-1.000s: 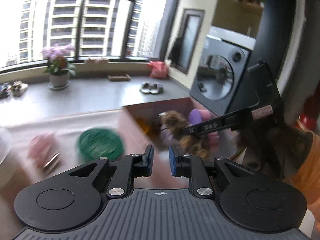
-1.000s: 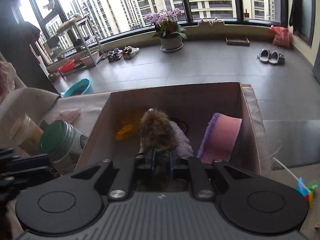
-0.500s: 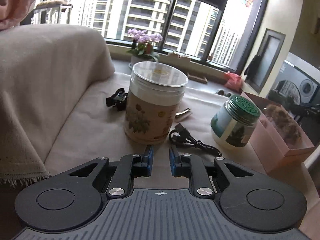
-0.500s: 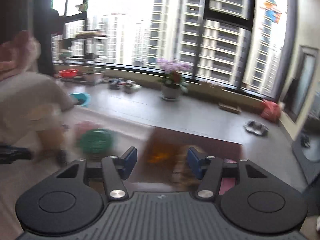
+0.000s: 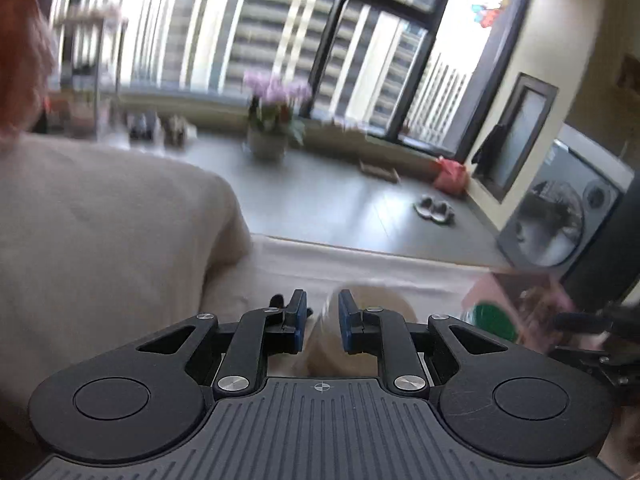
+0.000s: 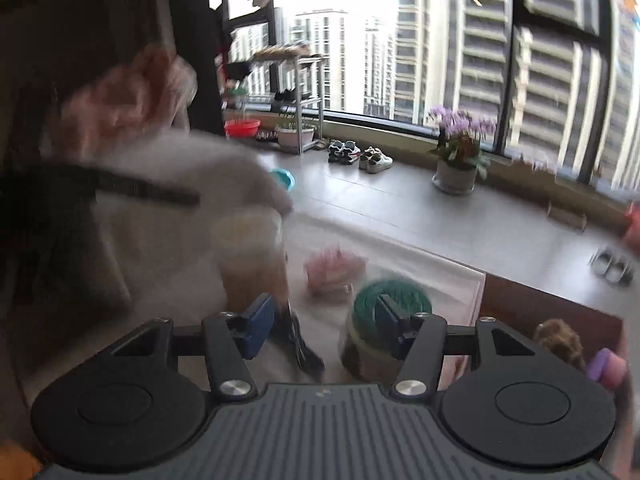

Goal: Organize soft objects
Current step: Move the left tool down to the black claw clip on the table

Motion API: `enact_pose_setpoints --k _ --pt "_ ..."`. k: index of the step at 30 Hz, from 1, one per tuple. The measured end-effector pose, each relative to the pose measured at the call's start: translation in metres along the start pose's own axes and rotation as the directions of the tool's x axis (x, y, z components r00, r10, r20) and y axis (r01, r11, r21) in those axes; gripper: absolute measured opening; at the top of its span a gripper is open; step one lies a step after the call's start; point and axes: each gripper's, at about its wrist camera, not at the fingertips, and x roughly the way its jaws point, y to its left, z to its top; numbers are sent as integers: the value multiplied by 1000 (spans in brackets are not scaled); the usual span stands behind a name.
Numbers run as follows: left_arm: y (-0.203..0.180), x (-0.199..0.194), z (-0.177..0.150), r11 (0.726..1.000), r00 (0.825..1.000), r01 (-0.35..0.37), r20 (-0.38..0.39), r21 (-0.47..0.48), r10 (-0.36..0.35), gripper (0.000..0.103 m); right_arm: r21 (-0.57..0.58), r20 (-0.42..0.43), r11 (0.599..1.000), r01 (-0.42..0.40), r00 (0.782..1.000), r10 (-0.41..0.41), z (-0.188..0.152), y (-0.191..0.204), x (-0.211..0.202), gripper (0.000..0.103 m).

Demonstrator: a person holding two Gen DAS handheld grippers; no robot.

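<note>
Now the right gripper (image 6: 324,326) is half open and holds nothing. Left gripper (image 5: 322,322) has a small gap, also holding nothing. Furry toy (image 6: 558,340) sits in the box (image 6: 520,300).

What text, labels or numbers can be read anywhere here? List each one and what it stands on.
None can be read.
Green-lidded jar: its label is blurred by motion, no words legible.
Tall beige canister: blurred, no print legible.
Colourful sticker on the window: a picture only, no letters readable.
Right gripper and left gripper: no markings readable.
</note>
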Motion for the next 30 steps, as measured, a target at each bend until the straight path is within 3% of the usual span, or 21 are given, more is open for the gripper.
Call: enact_pose_setpoints --k 2,4,5,8,11,16,20,21,22,27,30 --pt "8 21 29 998 994 30 -104 -58 -36 19 76 12 997 -17 1000 16 21 -17 -3 56" --pt "11 48 54 999 978 23 -207 -48 -33 19 100 23 995 3 1000 -5 36 -21 -3 56" --pt "10 70 68 1000 955 13 -295 -27 -20 19 95 27 995 18 999 -21 42 -21 -4 56" --pt "10 120 88 998 887 -59 -458 10 57 19 65 33 997 39 999 -42 52 -18 -4 56" --pt "-2 153 88 982 843 -123 -507 141 178 20 44 29 998 38 999 -40 49 -18 -3 56" --pt "3 188 67 955 746 -217 -597 201 295 22 47 -27 997 54 998 -53 44 -31 13 56" --pt "11 198 57 947 711 -247 -626 204 320 23 69 -43 996 53 998 -50 36 -39 16 56" --pt "12 200 55 943 707 -254 -625 213 332 26 71 -47 996 52 998 -49 35 -40 18 56" --pt "13 198 55 944 717 -254 -614 210 330 26 71 -51 996 53 997 -50 34 -41 18 56" --pt "22 181 51 949 733 -245 -603 199 315 22 80 -60 995 64 996 -59 31 -41 19 56" --pt "17 165 46 952 760 -205 -575 227 302 23 83 -55 994 76 996 -72 34 -40 20 56"
